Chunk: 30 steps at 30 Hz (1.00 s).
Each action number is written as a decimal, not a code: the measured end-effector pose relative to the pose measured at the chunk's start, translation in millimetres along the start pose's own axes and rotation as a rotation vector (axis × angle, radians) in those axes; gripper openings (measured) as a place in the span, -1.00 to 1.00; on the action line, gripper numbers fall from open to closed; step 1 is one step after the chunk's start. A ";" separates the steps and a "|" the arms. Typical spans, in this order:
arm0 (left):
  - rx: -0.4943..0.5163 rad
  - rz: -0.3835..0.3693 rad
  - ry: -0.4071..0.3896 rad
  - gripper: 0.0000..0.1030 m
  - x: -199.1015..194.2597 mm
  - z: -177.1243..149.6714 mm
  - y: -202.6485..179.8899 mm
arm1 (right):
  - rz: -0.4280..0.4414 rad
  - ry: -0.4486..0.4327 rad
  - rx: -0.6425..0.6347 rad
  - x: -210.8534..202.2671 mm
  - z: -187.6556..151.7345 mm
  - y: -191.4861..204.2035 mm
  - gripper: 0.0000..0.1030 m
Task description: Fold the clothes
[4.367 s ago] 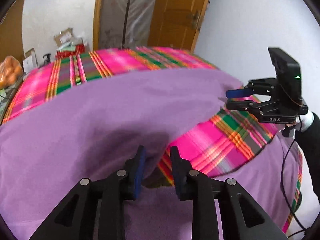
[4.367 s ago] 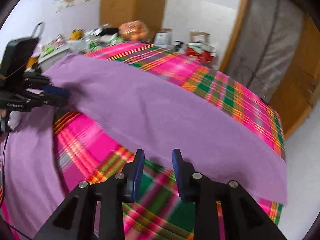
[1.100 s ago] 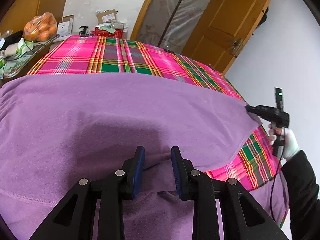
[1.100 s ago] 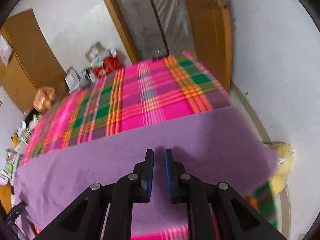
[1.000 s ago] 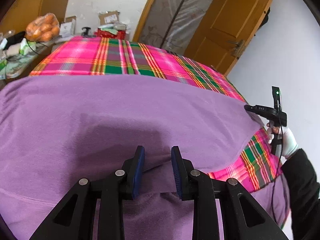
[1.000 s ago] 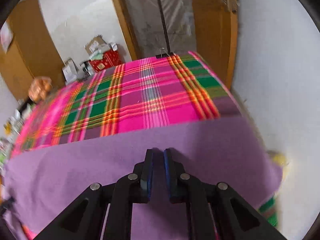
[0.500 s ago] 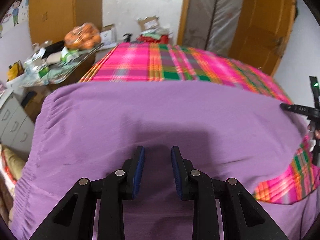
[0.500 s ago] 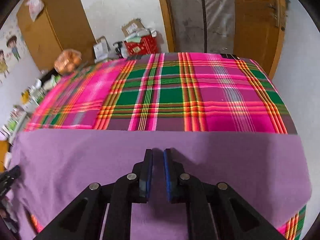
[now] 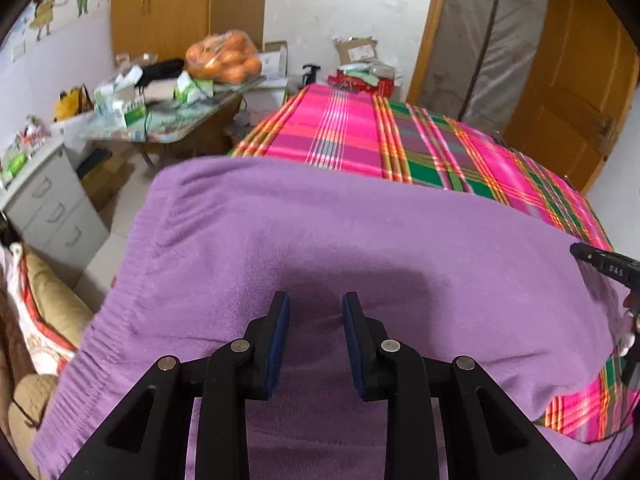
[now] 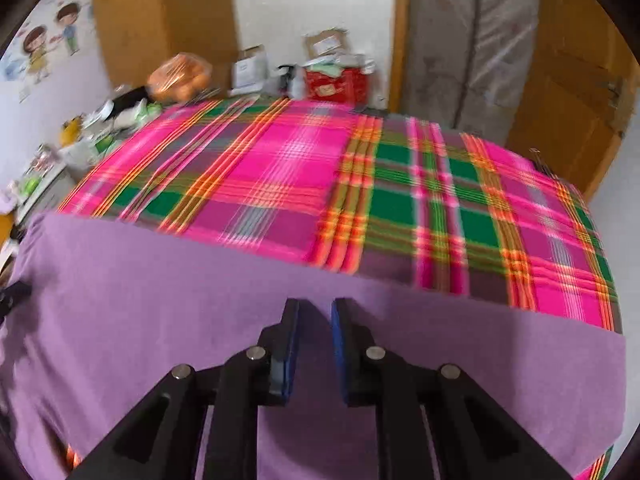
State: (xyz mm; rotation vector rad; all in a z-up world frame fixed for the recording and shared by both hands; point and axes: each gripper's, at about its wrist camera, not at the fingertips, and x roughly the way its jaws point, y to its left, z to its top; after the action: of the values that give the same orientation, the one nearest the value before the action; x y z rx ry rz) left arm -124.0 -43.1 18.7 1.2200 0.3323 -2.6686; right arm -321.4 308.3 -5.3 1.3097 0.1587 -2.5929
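Across the near half of the bed lies one purple fleece garment, fuzzy nap, ribbed gathered hem along its left edge, folded so an upper layer overlaps a lower one; it sits on one plaid bedsheet in pink, green and orange stripes, which shows bare on the far half and at the near right corner. Two black grippers, each with two blue-padded fingers. Left gripper is released, fingers well apart over the garment, nothing between them. Right gripper has a narrow gap between its pads, just above the fleece; cannot tell whether any cloth is pinched, and its view is motion-blurred. In the left wrist view the right gripper's tip shows at the garment's right edge. Beyond the bed: one cluttered side table, one clear plastic bag of oranges, one red box, two cardboard boxes against the wall, one wooden door, one grey drawer cabinet.
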 end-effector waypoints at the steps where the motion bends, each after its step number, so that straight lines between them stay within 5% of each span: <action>1: 0.004 0.002 -0.006 -0.45 -0.2 0.6 -0.5 | -0.013 0.009 -0.004 3.8 2.0 4.3 -0.66; 10: 0.084 -0.199 -0.049 -0.45 -20.2 -2.3 -26.0 | 0.251 -0.047 -0.112 -55.5 -45.3 77.2 -0.63; 17: 0.210 -0.362 0.036 -0.45 -18.5 -14.3 -52.7 | 0.368 -0.020 -0.288 -110.0 -109.3 131.1 -0.63; 22: 0.192 -0.399 0.047 -0.45 -27.2 -17.9 -44.7 | 0.330 -0.025 -0.517 -142.7 -146.7 155.6 -0.34; 30: 0.127 -0.391 0.076 -0.45 -20.2 -27.0 -22.1 | 0.270 0.013 -0.627 -100.6 -155.8 180.3 -0.34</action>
State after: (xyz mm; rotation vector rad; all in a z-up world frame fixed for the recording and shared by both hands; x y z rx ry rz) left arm -97.4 -12.9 19.5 1.4254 0.4620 -3.0158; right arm -96.6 180.8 -15.7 1.0253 0.6808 -2.0574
